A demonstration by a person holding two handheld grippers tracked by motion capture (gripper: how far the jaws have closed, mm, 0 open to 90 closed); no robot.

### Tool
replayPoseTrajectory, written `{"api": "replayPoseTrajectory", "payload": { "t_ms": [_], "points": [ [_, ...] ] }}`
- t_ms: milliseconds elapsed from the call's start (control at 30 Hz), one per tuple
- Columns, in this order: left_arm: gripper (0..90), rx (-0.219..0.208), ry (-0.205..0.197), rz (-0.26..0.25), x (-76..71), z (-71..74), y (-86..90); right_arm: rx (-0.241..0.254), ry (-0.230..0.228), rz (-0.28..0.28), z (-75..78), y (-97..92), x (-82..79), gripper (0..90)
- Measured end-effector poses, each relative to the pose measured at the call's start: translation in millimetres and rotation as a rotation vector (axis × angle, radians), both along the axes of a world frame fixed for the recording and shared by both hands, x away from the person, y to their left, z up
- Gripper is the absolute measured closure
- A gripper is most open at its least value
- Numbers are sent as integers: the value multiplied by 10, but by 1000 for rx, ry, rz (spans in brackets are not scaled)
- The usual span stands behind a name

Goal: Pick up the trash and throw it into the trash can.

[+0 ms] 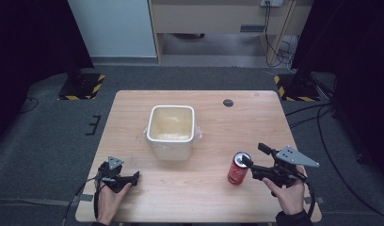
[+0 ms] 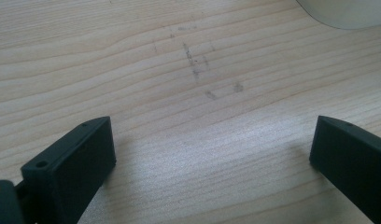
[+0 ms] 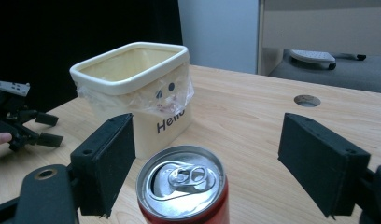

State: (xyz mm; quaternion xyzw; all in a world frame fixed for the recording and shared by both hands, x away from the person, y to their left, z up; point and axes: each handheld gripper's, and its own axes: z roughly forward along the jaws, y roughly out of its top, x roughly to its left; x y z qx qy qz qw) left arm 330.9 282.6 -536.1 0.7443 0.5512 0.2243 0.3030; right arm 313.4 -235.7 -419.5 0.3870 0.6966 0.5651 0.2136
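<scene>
Red can (image 3: 181, 186) stands upright on the table (image 1: 213, 197), top already opened, sitting low between the jaws of the right gripper (image 3: 205, 163) and nearer the left-hand jaw. Jaws stand wide apart; neither pad touches the can, so no grip yet. Beyond the jaw tips, farther up the table, a cream bin (image 3: 137, 88) with a clear liner stands open-mouthed and looks empty. Judgement: work is at its start, approach nearly made; closing on the can, lifting and carrying it to the bin are all left. Right hand (image 1: 289, 195) holds its gripper roughly level, pointing at the can's upper part. Left gripper (image 2: 212, 154) rests low over bare table, jaws apart, nothing between them.
</scene>
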Motion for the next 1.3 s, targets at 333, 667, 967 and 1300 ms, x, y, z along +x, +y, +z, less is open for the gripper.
{"api": "replayPoseTrajectory", "payload": {
  "t_ms": [333, 667, 967, 1300],
  "points": [
    [0, 0, 0, 0, 0, 0, 0, -27, 48, 37, -135, 130, 27, 204],
    [0, 0, 0, 0, 0, 0, 0, -85, 67, 38, -220, 199, 41, 208],
    [0, 0, 0, 0, 0, 0, 0, -131, 102, 44, -304, 240, 57, 227],
    [0, 0, 0, -1, -1, 0, -1, -181, 141, 52, -375, 257, 74, 255]
  ]
}}
